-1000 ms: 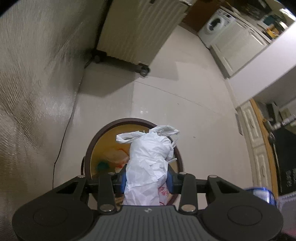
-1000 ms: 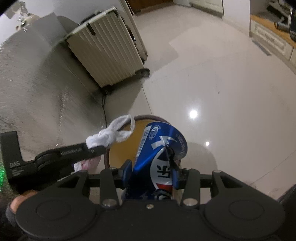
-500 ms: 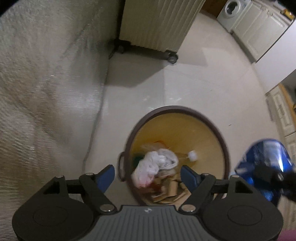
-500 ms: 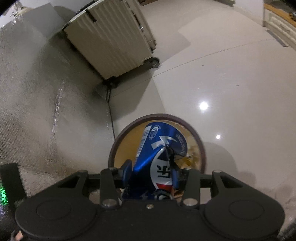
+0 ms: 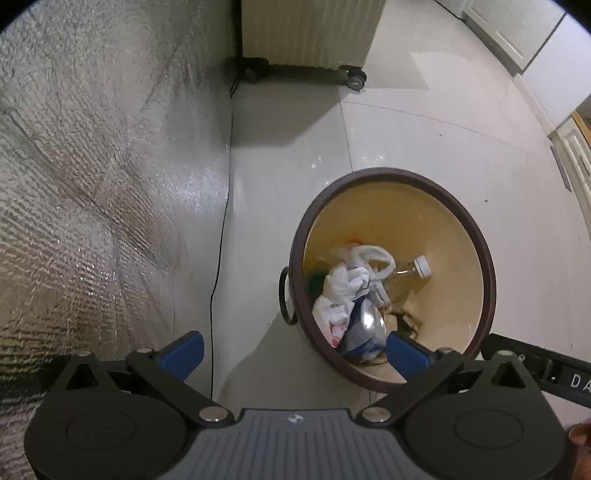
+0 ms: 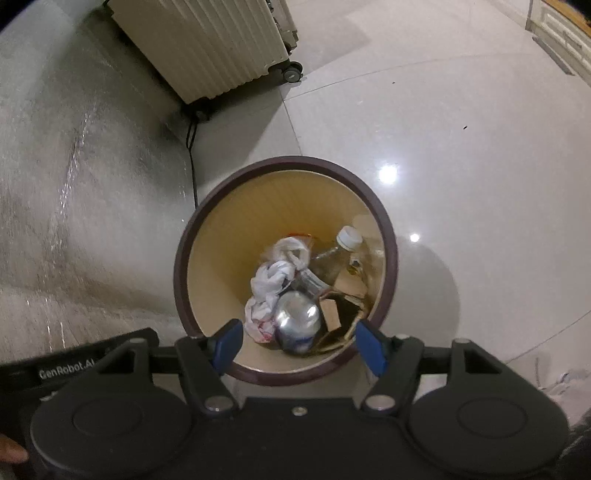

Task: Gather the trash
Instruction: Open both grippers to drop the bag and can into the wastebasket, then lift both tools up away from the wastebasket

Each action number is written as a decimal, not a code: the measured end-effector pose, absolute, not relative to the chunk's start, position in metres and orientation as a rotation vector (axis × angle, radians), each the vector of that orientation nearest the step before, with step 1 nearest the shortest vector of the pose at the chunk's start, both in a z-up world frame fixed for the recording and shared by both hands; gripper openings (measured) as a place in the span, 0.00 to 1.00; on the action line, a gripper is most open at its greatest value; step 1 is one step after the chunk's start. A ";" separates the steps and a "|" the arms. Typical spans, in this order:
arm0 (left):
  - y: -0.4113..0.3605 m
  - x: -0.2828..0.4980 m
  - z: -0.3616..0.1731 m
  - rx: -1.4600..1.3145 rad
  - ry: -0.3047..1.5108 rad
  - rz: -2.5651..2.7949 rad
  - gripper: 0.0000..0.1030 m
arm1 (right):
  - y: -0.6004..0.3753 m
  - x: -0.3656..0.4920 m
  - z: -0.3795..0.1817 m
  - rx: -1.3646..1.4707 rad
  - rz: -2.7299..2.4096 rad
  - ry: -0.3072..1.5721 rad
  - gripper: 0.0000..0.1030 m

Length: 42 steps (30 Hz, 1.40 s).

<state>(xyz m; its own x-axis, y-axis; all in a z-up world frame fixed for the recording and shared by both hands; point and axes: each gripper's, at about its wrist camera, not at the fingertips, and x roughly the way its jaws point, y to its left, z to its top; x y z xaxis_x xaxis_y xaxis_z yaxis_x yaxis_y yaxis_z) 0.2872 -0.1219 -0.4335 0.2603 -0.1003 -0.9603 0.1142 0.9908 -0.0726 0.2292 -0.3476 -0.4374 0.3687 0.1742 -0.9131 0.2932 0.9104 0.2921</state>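
A round bin (image 5: 484, 258) (image 6: 184, 236) with a brown rim and yellow inside stands on the tiled floor. Inside lie a knotted white plastic bag (image 5: 345, 282) (image 6: 271, 282), a blue can (image 5: 365, 325) (image 6: 297, 319) showing its silver end, a clear bottle (image 5: 406, 277) (image 6: 338, 254) with a white cap, and cardboard scraps (image 6: 340, 314). My left gripper (image 5: 295, 349) points down over the bin's left edge, jaws still opening, nothing between them. My right gripper (image 6: 297, 347) hangs above the bin's near rim, jaws opening, empty; the can lies below them.
A cream ribbed suitcase (image 5: 310, 33) (image 6: 207, 44) on wheels stands beyond the bin. A silver quilted mat (image 5: 92, 166) (image 6: 66, 192) covers the floor on the left, with a black cable (image 5: 218, 266) along its edge. White cabinets (image 5: 535, 40) line the far right.
The left gripper opened and the white bag fell into the bin. The right gripper sank toward the bin, opened, and the blue can dropped in beside the bag.
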 end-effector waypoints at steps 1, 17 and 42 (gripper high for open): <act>-0.121 0.285 -0.432 0.016 1.299 -0.147 1.00 | -0.348 0.226 -0.435 0.439 -0.080 1.200 0.68; -0.127 0.257 -0.377 0.054 1.233 -0.207 1.00 | -0.350 0.193 -0.374 0.361 -0.095 1.121 0.93; -0.130 0.170 -0.193 0.062 1.011 -0.287 1.00 | -0.356 0.104 -0.194 0.249 -0.148 0.911 1.00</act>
